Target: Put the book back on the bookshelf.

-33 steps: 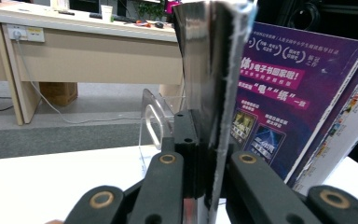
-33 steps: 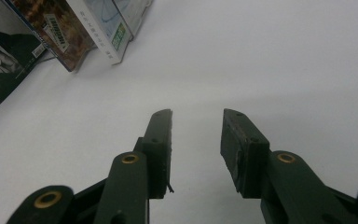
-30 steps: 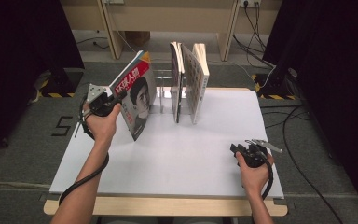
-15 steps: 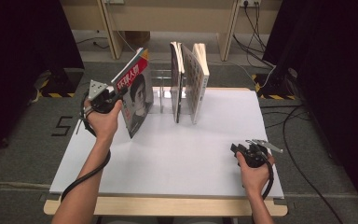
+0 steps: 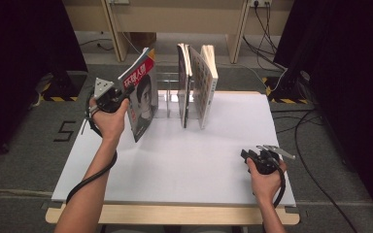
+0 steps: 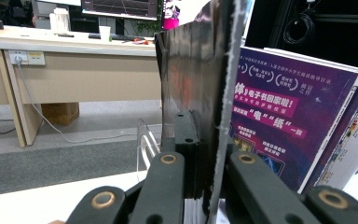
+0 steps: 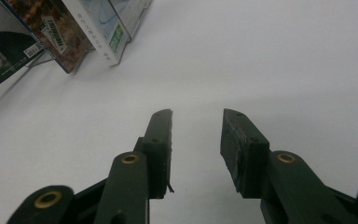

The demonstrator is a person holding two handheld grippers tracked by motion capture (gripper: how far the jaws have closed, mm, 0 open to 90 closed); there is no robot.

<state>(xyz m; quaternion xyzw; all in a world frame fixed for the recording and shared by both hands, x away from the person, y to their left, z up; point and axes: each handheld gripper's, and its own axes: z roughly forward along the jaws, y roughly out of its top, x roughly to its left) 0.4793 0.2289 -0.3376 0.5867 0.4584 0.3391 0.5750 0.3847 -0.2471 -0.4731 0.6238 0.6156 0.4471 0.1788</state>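
- Your left gripper (image 5: 119,97), left of centre in the high view, is clamped on the magazine (image 5: 141,99); in the left gripper view its jaws pinch the magazine's (image 6: 200,93) edge from both sides.
- The magazine stands tilted, its top leaning to the upper left, its lower corner over the white board (image 5: 175,160).
- Just right of it, two books (image 5: 199,85) stand upright in a clear rack (image 5: 167,92) at the board's far edge.
- Your right gripper (image 5: 257,158), lower right, rests on the board with its jaws apart and nothing between them (image 7: 196,140).
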